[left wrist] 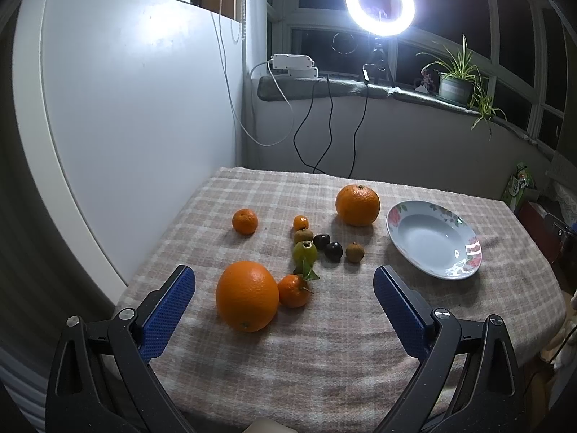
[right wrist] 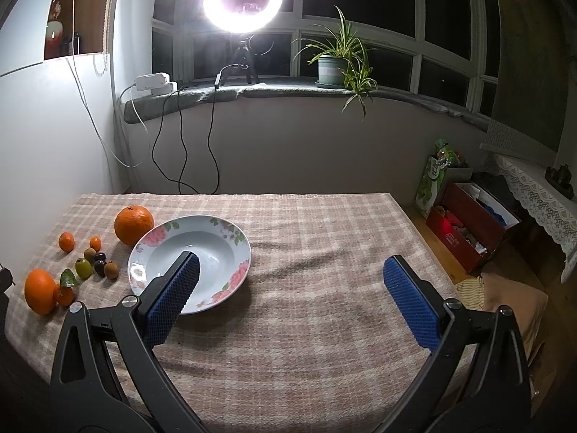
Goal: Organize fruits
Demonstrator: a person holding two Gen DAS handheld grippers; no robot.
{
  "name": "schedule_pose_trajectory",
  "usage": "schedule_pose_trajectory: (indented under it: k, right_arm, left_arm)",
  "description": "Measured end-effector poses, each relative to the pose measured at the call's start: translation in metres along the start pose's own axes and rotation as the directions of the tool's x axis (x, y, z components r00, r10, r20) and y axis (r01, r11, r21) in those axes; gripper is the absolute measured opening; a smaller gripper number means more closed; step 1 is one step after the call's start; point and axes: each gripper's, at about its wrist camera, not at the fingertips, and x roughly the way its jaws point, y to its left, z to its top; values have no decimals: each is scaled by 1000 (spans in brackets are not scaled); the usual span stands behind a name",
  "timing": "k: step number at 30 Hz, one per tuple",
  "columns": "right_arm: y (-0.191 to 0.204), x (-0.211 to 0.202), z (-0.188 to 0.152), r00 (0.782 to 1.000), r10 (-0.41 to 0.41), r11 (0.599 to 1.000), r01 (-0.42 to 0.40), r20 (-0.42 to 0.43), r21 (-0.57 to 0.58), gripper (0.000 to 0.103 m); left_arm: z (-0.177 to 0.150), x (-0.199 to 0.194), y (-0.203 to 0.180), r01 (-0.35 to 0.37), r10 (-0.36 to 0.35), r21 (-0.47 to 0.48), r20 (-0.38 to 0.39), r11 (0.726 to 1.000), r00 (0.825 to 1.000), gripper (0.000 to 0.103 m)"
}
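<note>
The left tool (left wrist: pixel 284 281) hangs above the near edge of the surface (left wrist: pixel 324 353) with its blue pads spread wide and nothing between them. In the left wrist view the fruit lies scattered in the middle of the frame. A large orange (left wrist: pixel 247 296) sits just ahead of the tool, lower centre, touching a small leafy tangerine (left wrist: pixel 294 290) on its right. Beyond them a green fruit (left wrist: pixel 304 252) stands beside two dark fruits (left wrist: pixel 327 246) and two small brown ones, with a second large orange (left wrist: pixel 357 205) further back and a lone tangerine (left wrist: pixel 245 221) to the left. The flowered plate (left wrist: pixel 468 263) lies empty at the right of the frame.

The large orange looks heavy and firm, with a dimpled skin that should grip well on the textured pads; I judge it best taken across its widest middle, since a round fruit can roll or squirt out if pinched high. The small dark fruits look soft and glossy, so a light squeeze suits them.

In the right wrist view the right tool (right wrist: pixel 294 270) is likewise wide open and empty, its left pad overlapping the plate (right wrist: pixel 230 231) in the picture, centre left. The fruit cluster sits at the left edge, the back orange (right wrist: pixel 134 224) just beside the plate's rim. The plate looks like glazed ceramic, hard, slippery and breakable, so fruit should be set down into it gently.
</note>
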Motion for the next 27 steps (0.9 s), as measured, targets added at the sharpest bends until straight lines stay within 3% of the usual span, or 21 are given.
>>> schedule_pose_trajectory:
  k: [27]
  right_arm:
    - [3,0,0,1000,6,1000,-6,-1,0,103]
  left_arm:
    - [0,-3,-3,1,-1,-1,1,1000,1000,99]
